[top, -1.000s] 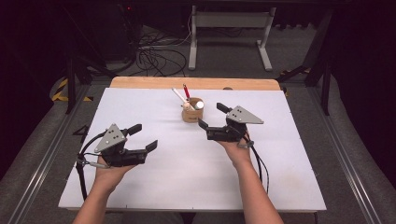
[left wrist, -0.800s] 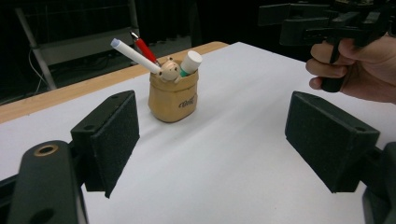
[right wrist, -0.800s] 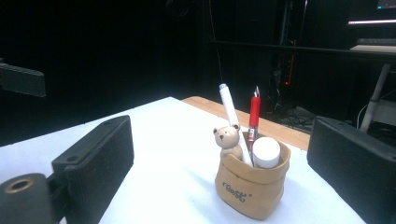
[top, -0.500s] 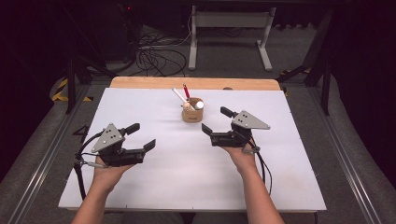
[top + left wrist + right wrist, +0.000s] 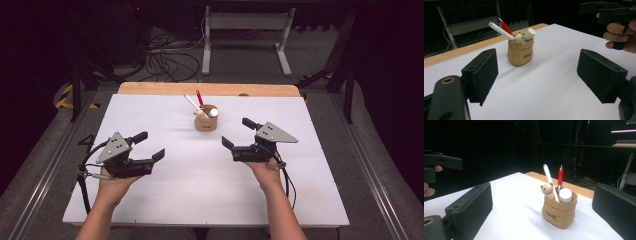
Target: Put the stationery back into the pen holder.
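The tan pen pot (image 5: pixel 206 121) stands upright near the far middle of the white counter (image 5: pixel 170 200), holding a white pen (image 5: pixel 548 180), a red pen (image 5: pixel 560 178), what looks like a white marker (image 5: pixel 565 195) and a small bear figure (image 5: pixel 547 189). The right gripper (image 5: pixel 239 135), jaws just widening and empty, is near it; the left gripper (image 5: pixel 149 145), jaws apart, sits farther off.

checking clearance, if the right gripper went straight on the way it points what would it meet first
Probably the tan pen holder: in the right gripper view it stands ahead between the open jaws of the right gripper, bare white table before it. Depth is unclear; it could pass just beside.
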A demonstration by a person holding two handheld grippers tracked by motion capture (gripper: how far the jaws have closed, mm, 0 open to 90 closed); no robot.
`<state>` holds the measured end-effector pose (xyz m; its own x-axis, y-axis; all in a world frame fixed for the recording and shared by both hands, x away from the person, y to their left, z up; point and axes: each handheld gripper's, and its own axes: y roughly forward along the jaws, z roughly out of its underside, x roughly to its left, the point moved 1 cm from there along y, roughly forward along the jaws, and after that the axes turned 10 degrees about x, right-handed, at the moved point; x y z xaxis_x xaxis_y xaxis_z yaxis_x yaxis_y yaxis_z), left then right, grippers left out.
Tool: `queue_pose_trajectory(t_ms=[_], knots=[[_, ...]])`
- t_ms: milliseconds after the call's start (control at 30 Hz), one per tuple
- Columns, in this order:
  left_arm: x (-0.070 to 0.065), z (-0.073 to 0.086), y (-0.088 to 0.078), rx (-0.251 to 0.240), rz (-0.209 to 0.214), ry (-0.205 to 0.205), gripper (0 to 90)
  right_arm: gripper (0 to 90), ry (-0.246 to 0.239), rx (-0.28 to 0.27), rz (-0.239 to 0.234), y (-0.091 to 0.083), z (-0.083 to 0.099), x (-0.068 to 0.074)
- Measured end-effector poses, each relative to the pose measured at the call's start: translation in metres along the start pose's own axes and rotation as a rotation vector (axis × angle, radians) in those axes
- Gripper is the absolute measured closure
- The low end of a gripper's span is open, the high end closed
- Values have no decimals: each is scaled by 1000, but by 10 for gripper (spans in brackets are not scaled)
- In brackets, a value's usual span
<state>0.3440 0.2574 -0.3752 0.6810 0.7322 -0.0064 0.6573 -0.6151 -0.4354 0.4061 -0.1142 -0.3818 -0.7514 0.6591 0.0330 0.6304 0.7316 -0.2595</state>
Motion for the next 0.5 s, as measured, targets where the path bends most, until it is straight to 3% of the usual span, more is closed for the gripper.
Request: queue_pose_trajectory(t_ms=[500], knots=[[2,0,-3,-5,0,-8,179,24,-4,0,-5,-14,2,0]])
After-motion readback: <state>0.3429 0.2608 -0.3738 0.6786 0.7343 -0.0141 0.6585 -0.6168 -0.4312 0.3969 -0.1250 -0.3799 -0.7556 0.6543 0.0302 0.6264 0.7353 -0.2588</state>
